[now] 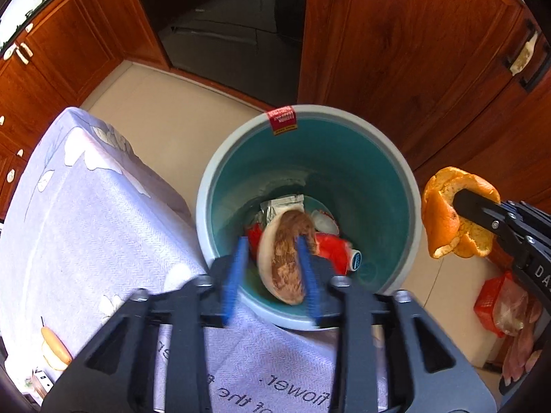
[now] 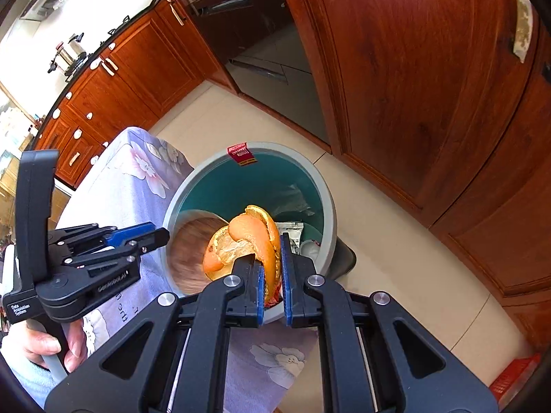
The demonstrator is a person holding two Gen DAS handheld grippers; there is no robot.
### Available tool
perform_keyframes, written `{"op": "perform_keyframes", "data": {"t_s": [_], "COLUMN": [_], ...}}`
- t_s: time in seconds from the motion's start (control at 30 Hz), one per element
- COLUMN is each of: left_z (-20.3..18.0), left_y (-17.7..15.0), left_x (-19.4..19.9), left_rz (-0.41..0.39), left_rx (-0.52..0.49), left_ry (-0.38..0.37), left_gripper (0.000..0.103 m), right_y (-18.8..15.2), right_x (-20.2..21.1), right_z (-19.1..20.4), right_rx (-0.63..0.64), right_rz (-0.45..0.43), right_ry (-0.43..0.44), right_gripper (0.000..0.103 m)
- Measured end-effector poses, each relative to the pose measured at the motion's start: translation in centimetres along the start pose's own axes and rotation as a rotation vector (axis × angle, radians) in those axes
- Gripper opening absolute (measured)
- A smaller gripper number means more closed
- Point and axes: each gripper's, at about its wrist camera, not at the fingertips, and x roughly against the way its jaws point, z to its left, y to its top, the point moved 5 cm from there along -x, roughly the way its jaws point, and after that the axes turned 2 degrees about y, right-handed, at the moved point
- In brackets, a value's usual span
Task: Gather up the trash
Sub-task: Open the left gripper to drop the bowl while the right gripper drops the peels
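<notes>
Left gripper (image 1: 272, 275) fingers parted over bin (image 1: 220, 186); brown-and-pale scrap (image 1: 286, 258) between them, blurred, contact with pads not discernible. Right gripper (image 2: 273, 278) fingers nearly closed, clamped on orange peel (image 2: 248, 241), held just beside bin rim. Wrappers (image 1: 330, 251) at bin bottom, beyond left fingers. Floral cloth on tabletop (image 1: 86, 206) left of both.

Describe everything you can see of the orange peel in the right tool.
The orange peel is one curled, torn piece: glossy orange outside, pale pithy inside, with ragged edges. It hangs pinched between the blue pads of the right tool, which is shut on it. It sits in the air by the rim of the bin, touching nothing else that shows.
</notes>
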Motion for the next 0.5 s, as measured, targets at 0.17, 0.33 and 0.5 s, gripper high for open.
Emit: {"op": "perform_keyframes", "data": {"t_s": [0.17,0.33,0.5], "left_z": [0.5,0.9,1.3], "left_y": [-0.2,-0.7,-1.1], "left_x": [1.3,3.1,4.7], "left_rz": [-0.046,-0.074,-0.096], "left_rx": [0.014,0.038,0.062], "left_ry": [0.005,-0.005,-0.035], "left_gripper": [0.058,0.067,0.072], "right_y": [0.0,-0.3,-0.9], "right_x": [-0.6,-1.3,-3.1], "right_z": [0.6,0.6,0.7], "right_rx": [0.011,0.016,0.020], "right_rz": [0.011,0.038,0.091], "right_ry": [0.000,-0.014,-0.030], "right_gripper": [0.008,0.008,0.008]}}
